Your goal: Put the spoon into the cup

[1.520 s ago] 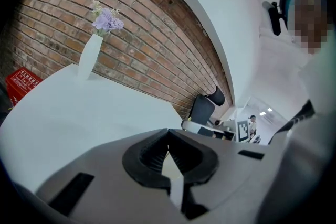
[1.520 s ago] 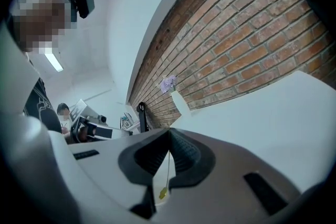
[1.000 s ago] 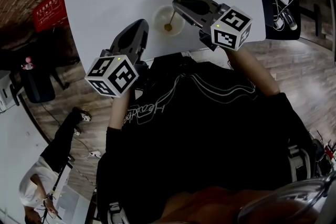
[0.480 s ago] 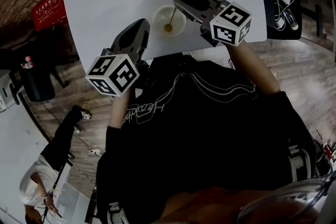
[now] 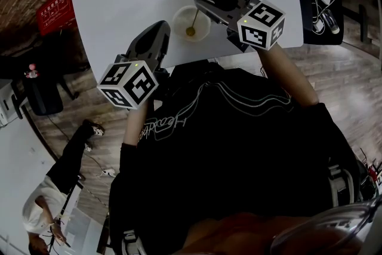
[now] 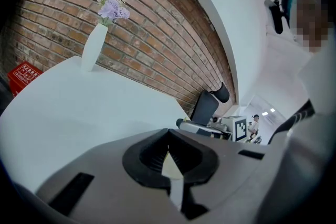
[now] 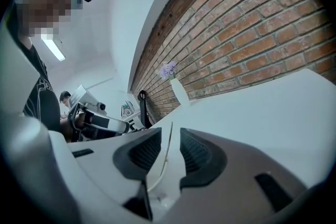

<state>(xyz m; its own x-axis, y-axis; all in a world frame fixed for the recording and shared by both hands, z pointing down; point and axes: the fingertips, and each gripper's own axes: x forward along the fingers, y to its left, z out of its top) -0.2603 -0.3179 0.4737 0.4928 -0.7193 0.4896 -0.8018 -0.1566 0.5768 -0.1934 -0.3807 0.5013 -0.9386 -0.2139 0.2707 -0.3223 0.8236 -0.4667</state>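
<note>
Spoon [image 5: 193,22] leaning inside white cup [image 5: 178,21].

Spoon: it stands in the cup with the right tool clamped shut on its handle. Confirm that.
Not clamped. The right gripper view shows the right tool with its jaws apart. They have just been opening, and the handle of the spoon stands loose between them. The spoon does stand in the cup.

Right gripper [image 7: 169,132] has just been opening its fingers around the spoon [image 7: 165,160]; left gripper [image 6: 168,148] fingers together.
</note>
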